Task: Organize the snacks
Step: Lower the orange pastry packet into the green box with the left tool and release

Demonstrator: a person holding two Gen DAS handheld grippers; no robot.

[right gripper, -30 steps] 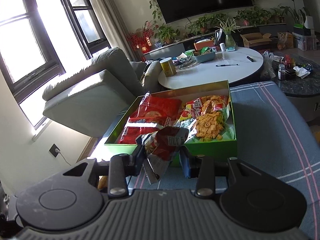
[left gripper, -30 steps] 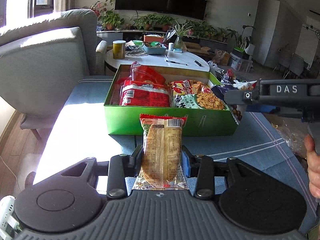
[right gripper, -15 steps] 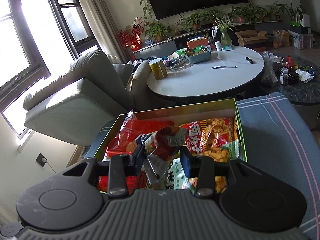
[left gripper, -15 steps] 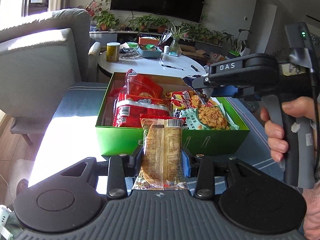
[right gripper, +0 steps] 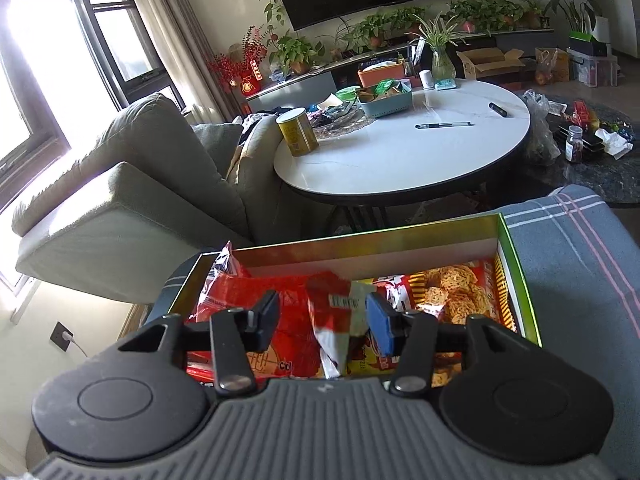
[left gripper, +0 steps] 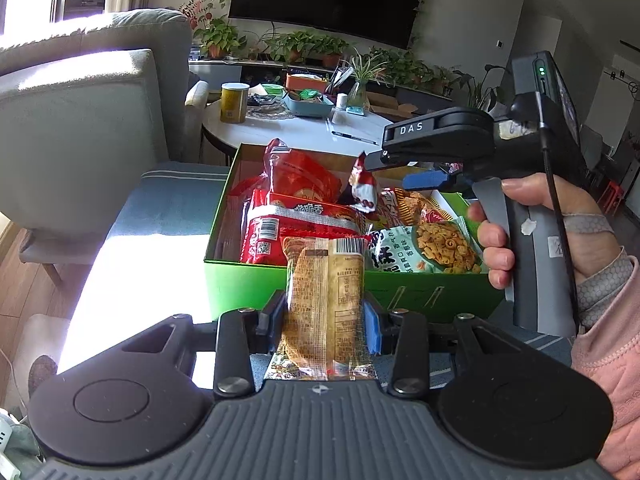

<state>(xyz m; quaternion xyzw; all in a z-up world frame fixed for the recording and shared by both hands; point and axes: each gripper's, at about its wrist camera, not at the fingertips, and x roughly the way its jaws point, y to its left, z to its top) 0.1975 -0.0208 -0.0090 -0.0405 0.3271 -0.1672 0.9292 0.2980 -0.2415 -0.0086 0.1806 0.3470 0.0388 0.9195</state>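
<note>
A green box (left gripper: 248,284) holds several snack bags, among them red ones (left gripper: 280,224) and a green-white cracker bag (left gripper: 424,248). My left gripper (left gripper: 324,312) is just in front of the box's near wall, shut on a tan packet (left gripper: 324,276) with a red top edge. My right gripper (left gripper: 388,171) hovers over the middle of the box (right gripper: 520,280). Its jaws are opening in the right wrist view (right gripper: 322,314). A small crumpled red-and-white packet (right gripper: 340,320) hangs between them, with a gap beside the left finger (right gripper: 266,316). The same packet (left gripper: 362,192) dangles over the bags.
The box sits on a blue-grey striped cloth (right gripper: 568,248). Behind it stands a round white table (right gripper: 400,152) with a yellow can (right gripper: 297,132), a pen and a teal tray. A grey sofa (left gripper: 80,120) is on the left. A person's hand (left gripper: 532,220) holds the right gripper.
The right gripper has come forward over the box and its jaws have parted around the red-and-white packet. The left gripper, still holding the tan packet, has drawn closer to the box.
</note>
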